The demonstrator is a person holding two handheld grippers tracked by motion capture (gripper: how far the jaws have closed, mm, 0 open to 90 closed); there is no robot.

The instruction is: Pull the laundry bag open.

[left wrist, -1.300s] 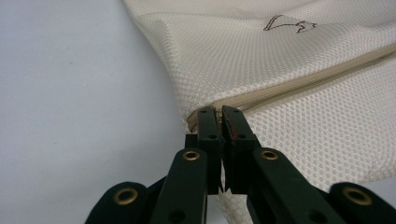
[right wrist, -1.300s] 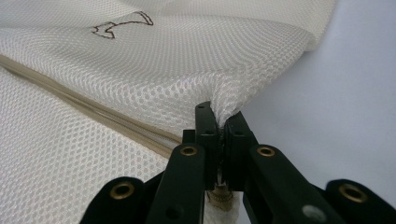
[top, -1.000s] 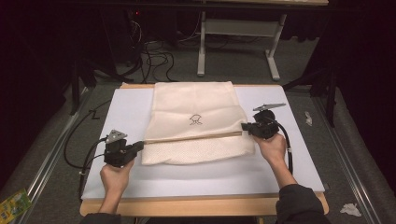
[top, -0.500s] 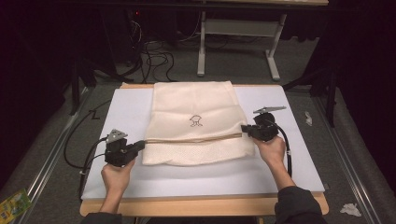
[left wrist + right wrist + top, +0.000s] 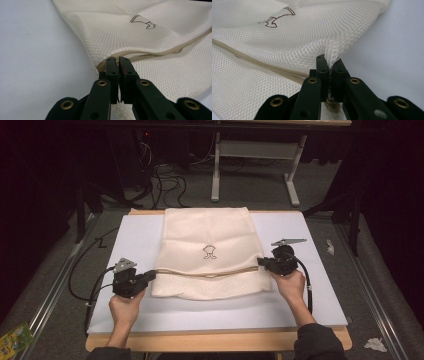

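A cream mesh cloth bag [image 5: 207, 235] with a small dark logo [image 5: 210, 252] lies on the white board [image 5: 300, 300]. Its near part is folded, and a tan hem band [image 5: 200, 271] runs across it. My left gripper [image 5: 151, 276] is shut on the fold's left corner, where the mesh [image 5: 120, 35] and tan band [image 5: 160, 52] meet its jaws [image 5: 117, 62]. At the fold's right corner my right gripper [image 5: 260, 261] is shut too, with mesh [image 5: 307, 32] bunched up between its jaws [image 5: 330, 65]. A hand holds each gripper.
The white board rests on a wooden table [image 5: 215, 341]. A black cable [image 5: 82, 270] trails off the left side. Table legs [image 5: 216, 167] and wires [image 5: 165, 172] stand on the floor beyond. Paper scraps [image 5: 373, 345] lie on the floor at right.
Both grippers have carried the fold's edge a little farther from the person, over the cloth, keeping hold of the corners.
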